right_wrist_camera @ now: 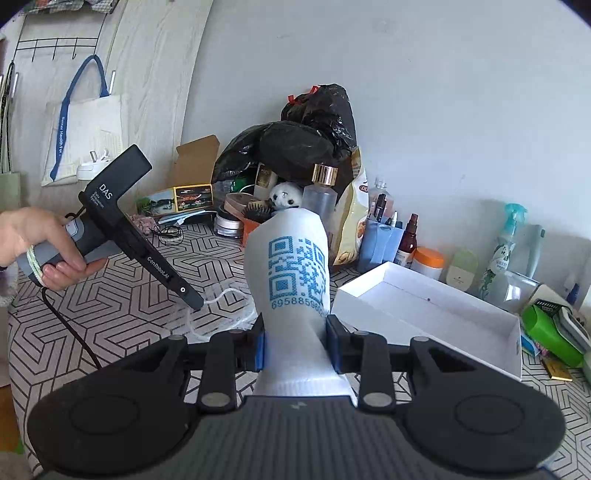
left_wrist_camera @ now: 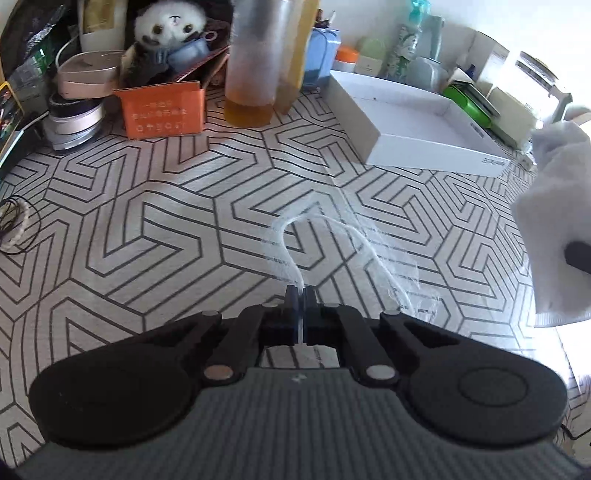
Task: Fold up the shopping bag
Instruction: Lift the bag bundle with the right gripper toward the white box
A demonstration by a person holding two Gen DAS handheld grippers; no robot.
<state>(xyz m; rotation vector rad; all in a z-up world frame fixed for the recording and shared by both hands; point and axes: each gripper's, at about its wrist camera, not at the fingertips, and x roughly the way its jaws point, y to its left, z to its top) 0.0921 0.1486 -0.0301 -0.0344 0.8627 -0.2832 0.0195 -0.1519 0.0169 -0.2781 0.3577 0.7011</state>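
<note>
The shopping bag is thin white plastic with a blue QR code (right_wrist_camera: 295,273). My right gripper (right_wrist_camera: 295,347) is shut on its bunched body, which stands up between the jaws above the table. My left gripper (left_wrist_camera: 300,295) is shut on a thin twisted handle strand (left_wrist_camera: 291,254) of the bag. That handle loops over the patterned table (left_wrist_camera: 147,206). In the right wrist view the left gripper (right_wrist_camera: 195,304) points down at the handle loop (right_wrist_camera: 229,295), to the left of the bag. In the left wrist view the bag body (left_wrist_camera: 554,221) shows at the right edge.
A white open box (left_wrist_camera: 417,125) lies at the back right. An orange carton (left_wrist_camera: 162,110), a tall clear bottle (left_wrist_camera: 251,74), round tins (left_wrist_camera: 74,122) and a plush toy (left_wrist_camera: 170,26) crowd the back left. Black rubbish bags (right_wrist_camera: 295,136) and bottles (right_wrist_camera: 406,240) line the wall.
</note>
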